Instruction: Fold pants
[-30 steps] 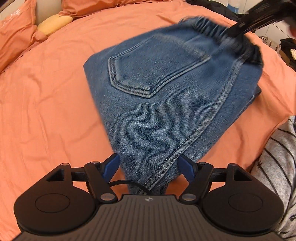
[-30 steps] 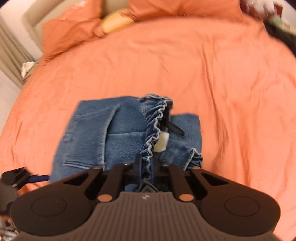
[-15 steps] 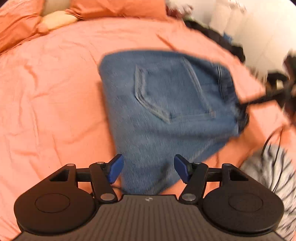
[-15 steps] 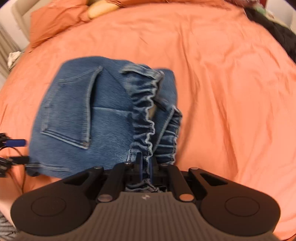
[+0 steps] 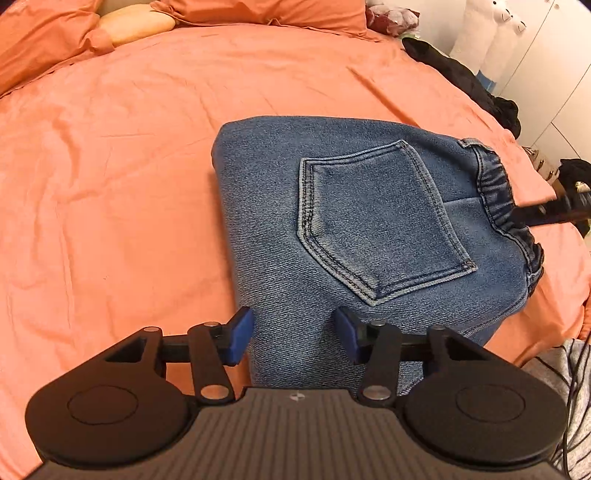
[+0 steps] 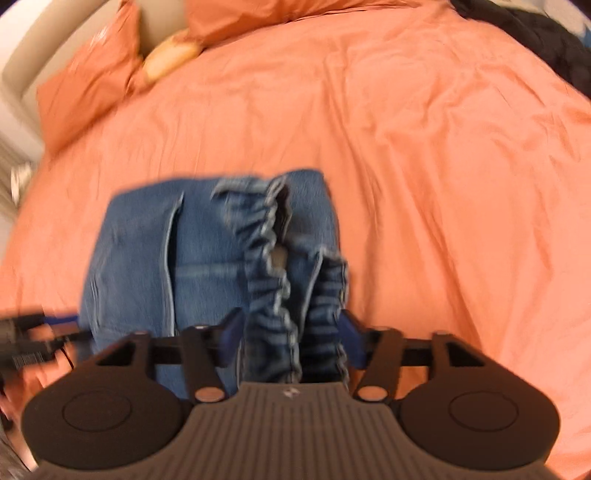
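Note:
Folded blue jeans (image 5: 369, 229) lie on the orange bed sheet (image 5: 110, 184), back pocket up, elastic waistband (image 5: 495, 184) at the right. My left gripper (image 5: 293, 338) hovers over the near edge of the fold; its jaws are closing with denim between the blue pads (image 5: 240, 338), which do not press on it. In the right wrist view the jeans (image 6: 199, 258) are blurred. My right gripper (image 6: 291, 334) is opening, and the gathered waistband (image 6: 273, 295) lies loose between its fingers. Its dark tip (image 5: 546, 214) shows at the waistband in the left view.
Orange pillows (image 5: 44, 33) and a yellow cushion (image 5: 140, 26) lie at the bed's head. Black clothing (image 5: 461, 77) is piled at the far right edge, with white plush toys (image 5: 491, 29) behind it. A striped grey garment (image 5: 569, 387) sits near my left gripper.
The right gripper, shut on the waistband before, has spread its jaws and released it. The jeans have settled flat on the bed. The left jaws have narrowed over the fold.

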The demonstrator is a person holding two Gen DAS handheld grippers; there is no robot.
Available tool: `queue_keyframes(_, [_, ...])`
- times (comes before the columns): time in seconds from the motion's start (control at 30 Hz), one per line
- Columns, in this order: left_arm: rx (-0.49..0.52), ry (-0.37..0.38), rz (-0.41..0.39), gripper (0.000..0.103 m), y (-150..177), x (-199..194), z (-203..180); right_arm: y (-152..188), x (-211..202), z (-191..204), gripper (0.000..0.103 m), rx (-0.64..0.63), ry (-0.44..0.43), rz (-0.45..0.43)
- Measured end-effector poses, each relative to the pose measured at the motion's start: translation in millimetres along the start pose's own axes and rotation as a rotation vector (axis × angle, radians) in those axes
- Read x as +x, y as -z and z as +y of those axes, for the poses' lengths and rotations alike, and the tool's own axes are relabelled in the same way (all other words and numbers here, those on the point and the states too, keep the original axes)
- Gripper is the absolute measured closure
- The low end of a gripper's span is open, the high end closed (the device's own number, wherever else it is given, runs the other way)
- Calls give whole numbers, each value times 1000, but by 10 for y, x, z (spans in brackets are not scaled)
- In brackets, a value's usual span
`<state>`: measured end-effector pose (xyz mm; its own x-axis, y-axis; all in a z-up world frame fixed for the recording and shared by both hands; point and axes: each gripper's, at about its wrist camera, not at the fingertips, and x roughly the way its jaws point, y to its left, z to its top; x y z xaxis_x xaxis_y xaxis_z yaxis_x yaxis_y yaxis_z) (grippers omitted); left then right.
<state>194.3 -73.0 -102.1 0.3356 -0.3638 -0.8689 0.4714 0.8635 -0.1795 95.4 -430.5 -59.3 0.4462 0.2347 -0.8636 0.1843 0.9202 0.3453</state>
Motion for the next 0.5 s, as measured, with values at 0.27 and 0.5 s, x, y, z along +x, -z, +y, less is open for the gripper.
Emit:
queue_keyframes(0.27, [6, 4, -4, 50, -10, 4, 20, -135, 296, 45, 80, 66, -76, -18])
queue_keyframes(0.5, [9, 2, -16, 61, 10, 11, 36, -349, -176, 447, 92, -86, -111, -161])
